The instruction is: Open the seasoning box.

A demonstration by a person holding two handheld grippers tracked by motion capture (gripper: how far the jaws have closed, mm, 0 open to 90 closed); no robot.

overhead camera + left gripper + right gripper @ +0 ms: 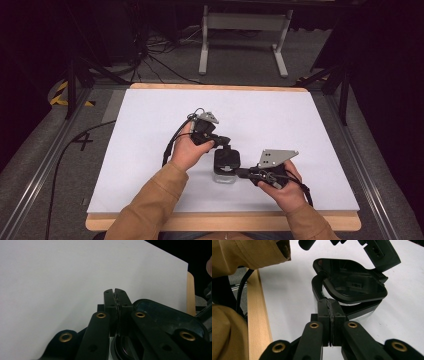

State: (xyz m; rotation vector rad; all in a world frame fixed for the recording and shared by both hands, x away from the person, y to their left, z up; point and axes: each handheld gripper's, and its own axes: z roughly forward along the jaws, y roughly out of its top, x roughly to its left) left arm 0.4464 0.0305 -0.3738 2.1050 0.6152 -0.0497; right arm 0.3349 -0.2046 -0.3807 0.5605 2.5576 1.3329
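A small clear container (pixel 225 177) with a black rim stands on the white table top (pixel 150 150), near the front middle. Its black lid (pixel 226 159) is tilted up off the rim (pixel 317 288). My left gripper (pixel 224 142) comes in from the far side, and its jaws are pressed together at the lid's far edge (pixel 162 315). My right gripper (pixel 241 173) reaches in from the right. In the right gripper view, the right gripper (pixel 329 301) is shut with its tips on the container's black rim, below the lid (pixel 352 282).
The wooden front edge (pixel 257 322) of the table runs close to my right hand. A tan sleeve (pixel 249 252) and a black cable hang near that edge. Beyond the table, a grey stand (pixel 245 30) and cables lie on the floor.
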